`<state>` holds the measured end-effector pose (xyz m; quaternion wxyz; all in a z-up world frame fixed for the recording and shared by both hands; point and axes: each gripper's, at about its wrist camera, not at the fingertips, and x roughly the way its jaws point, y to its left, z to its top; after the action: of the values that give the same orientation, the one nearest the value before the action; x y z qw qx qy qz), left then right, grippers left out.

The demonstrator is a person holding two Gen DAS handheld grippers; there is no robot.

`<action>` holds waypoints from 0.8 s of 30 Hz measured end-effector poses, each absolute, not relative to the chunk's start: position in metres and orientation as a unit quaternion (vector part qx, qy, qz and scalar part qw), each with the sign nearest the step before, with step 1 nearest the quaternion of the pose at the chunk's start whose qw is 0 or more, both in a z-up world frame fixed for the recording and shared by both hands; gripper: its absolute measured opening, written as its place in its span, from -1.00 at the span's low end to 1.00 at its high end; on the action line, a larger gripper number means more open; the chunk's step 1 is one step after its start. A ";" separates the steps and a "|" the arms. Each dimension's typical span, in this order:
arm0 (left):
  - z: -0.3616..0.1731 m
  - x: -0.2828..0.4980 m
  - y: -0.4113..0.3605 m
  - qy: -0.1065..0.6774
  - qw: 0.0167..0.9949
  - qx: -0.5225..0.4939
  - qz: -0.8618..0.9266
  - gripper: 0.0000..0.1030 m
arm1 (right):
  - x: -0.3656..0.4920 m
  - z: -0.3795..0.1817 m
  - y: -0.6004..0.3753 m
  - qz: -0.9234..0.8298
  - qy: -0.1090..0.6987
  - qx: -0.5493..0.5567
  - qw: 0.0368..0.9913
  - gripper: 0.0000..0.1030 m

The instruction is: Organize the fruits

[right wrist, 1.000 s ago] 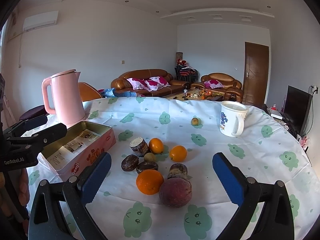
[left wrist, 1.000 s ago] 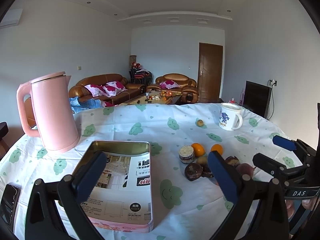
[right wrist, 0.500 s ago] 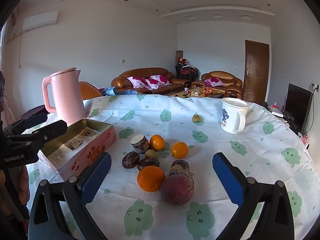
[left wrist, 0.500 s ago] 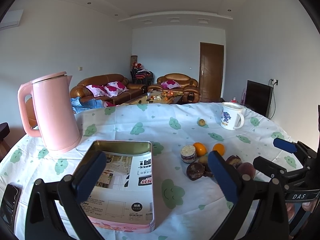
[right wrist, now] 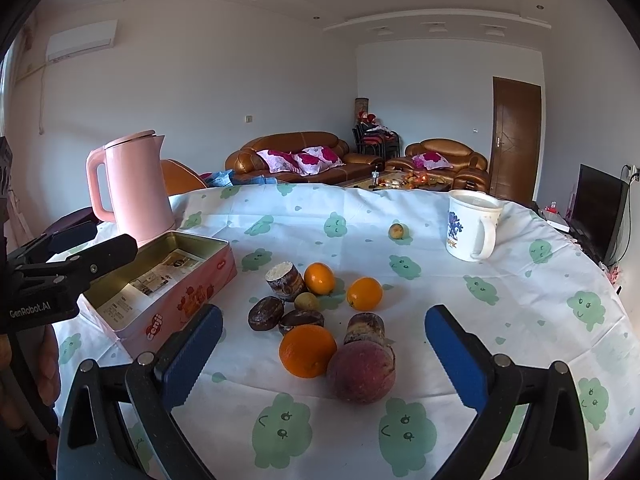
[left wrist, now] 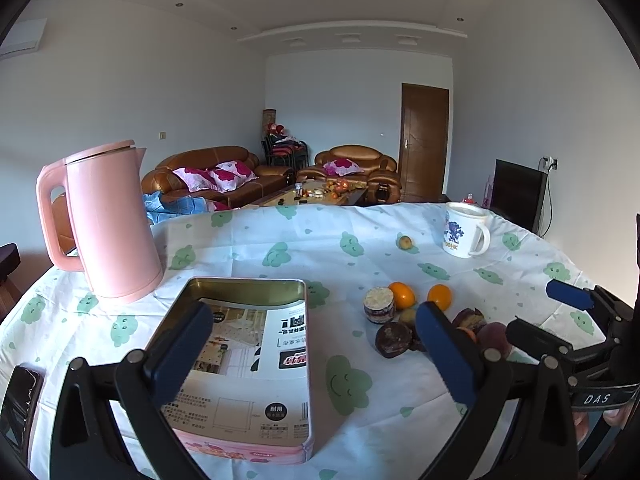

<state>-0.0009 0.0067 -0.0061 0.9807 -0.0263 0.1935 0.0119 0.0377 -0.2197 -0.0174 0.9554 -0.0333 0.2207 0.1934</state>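
A pile of fruit lies on the tablecloth: a large orange [right wrist: 307, 350], a dark red peach [right wrist: 362, 372], two small oranges [right wrist: 319, 278] [right wrist: 364, 293], several brown fruits [right wrist: 266, 317] and a cut cane piece [right wrist: 285, 280]. One small fruit [right wrist: 395, 231] lies apart near the mug. An open pink tin [right wrist: 160, 280] [left wrist: 248, 360] with paper inside sits left of the pile. My right gripper [right wrist: 320, 356] is open, its fingers either side of the orange and peach, above the table. My left gripper [left wrist: 312, 348] is open and empty above the tin.
A pink kettle [left wrist: 108, 220] stands at the back left beside the tin. A white mug [right wrist: 472, 226] stands at the back right. A dark phone [left wrist: 18, 404] lies at the table's left edge. Sofas and a door are far behind.
Both views have shifted slightly closer to the table; the right gripper has edged toward the orange and peach. Both grippers stay open and nothing on the table has moved.
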 end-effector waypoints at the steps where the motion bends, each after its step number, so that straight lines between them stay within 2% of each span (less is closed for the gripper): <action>1: -0.006 -0.001 0.006 0.193 0.981 -0.025 0.012 1.00 | 0.038 -0.018 -0.220 0.194 0.221 -0.033 0.955 0.98; 14: -0.015 0.002 -0.002 0.205 0.979 -0.016 0.002 1.00 | 0.040 -0.028 -0.228 0.179 0.225 -0.038 0.957 0.98; 21: -0.029 0.014 -0.023 0.232 0.972 -0.017 -0.031 1.00 | 0.057 -0.049 -0.249 0.142 0.256 -0.035 0.956 0.97; 24: -0.035 0.020 -0.034 0.242 0.969 -0.011 -0.045 1.00 | 0.064 -0.056 -0.254 0.145 0.272 -0.027 0.951 0.84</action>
<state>0.0198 -0.0337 -0.0345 0.9690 -0.0113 0.2424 -0.0452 0.0644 -0.2539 -0.0562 0.9510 -0.0271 0.2720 0.1446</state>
